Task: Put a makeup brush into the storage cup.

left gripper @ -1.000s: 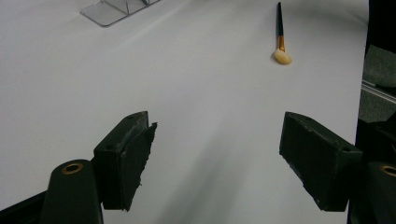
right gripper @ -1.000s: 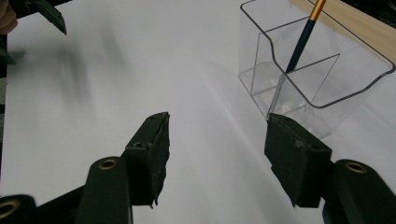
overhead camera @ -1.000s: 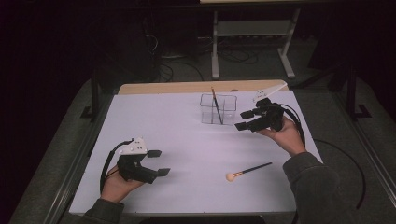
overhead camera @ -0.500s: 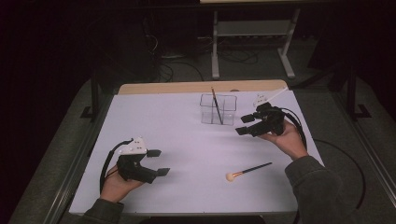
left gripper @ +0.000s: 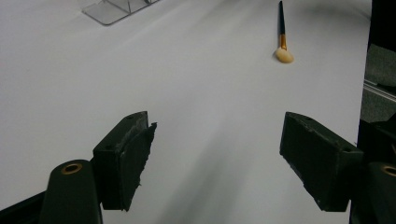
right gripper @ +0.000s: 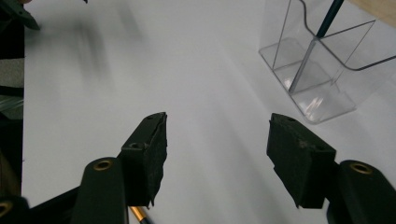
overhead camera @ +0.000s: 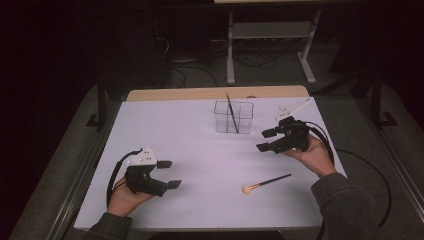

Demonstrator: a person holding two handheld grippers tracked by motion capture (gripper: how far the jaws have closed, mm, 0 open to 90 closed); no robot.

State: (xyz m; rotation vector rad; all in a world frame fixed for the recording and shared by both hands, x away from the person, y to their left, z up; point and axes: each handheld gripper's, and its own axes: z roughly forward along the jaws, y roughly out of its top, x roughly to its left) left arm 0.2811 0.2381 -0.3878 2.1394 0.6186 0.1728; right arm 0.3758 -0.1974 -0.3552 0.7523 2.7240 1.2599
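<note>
A makeup brush (overhead camera: 265,183) with a pale tuft and a dark handle lies flat on the white table, near the front right. The left gripper view shows the brush (left gripper: 282,37) far ahead. A clear divided holder (overhead camera: 233,117) stands at the back centre with a dark thin brush (overhead camera: 231,112) leaning in it. My right gripper (overhead camera: 262,140) hovers open just right of the holder and beyond the lying brush, with nothing between its jaws. In the right gripper view (right gripper: 217,158) the holder (right gripper: 322,70) sits ahead to the right. My left gripper (overhead camera: 170,174) rests open and empty at the front left (left gripper: 217,158).
The white table sheet (overhead camera: 200,150) ends in a wooden strip (overhead camera: 215,93) at the far edge. Beyond it, a metal stand (overhead camera: 270,45) and cables sit on the dark floor. A cable (overhead camera: 370,170) loops off the table's right side.
My right gripper has drifted a little toward the near side of the table, away from the holder. The left gripper and both brushes have stayed put.
</note>
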